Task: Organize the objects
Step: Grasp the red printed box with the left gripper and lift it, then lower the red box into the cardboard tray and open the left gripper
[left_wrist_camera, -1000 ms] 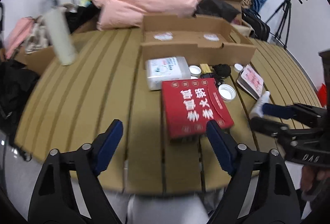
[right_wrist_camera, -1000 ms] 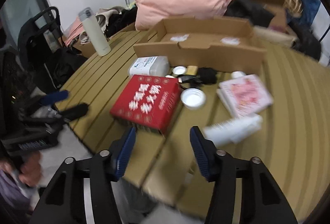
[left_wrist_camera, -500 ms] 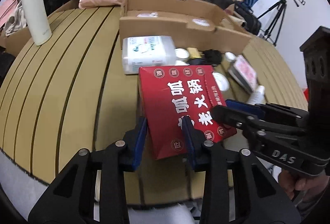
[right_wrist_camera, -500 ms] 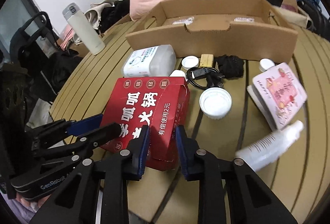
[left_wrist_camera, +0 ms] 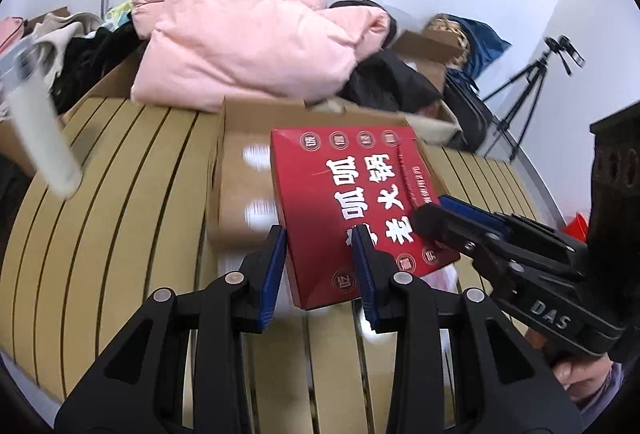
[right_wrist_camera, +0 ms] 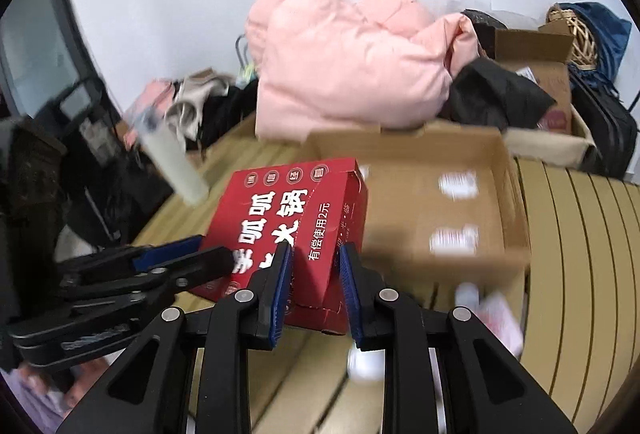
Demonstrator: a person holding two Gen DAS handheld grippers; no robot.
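Red box (left_wrist_camera: 352,202) hangs in the air above the counter (left_wrist_camera: 120,218), tilted, with its far end over the near wall of the open carton (right_wrist_camera: 444,230). You hold it from both sides. Your left tool (left_wrist_camera: 320,254) has its blue pads clamped on the box's near left corner, and your right tool (right_wrist_camera: 314,266) is clamped on the near right edge, one pad on the printed top and one on the side panel. Both tools have just been closing, and the box now sits between the jaws of each.

In the left view the right tool reaches in from the right, gripping the same box. In the right view the left tool comes in from the left. Under the raised box, blurred small white items and a pink packet (right_wrist_camera: 496,318) lie on the counter. A white bottle (left_wrist_camera: 44,146) stands off to the left, blurred. Behind the carton a pink jacket (left_wrist_camera: 248,38) is heaped on dark clothes, and a tripod (left_wrist_camera: 532,90) stands at far right.
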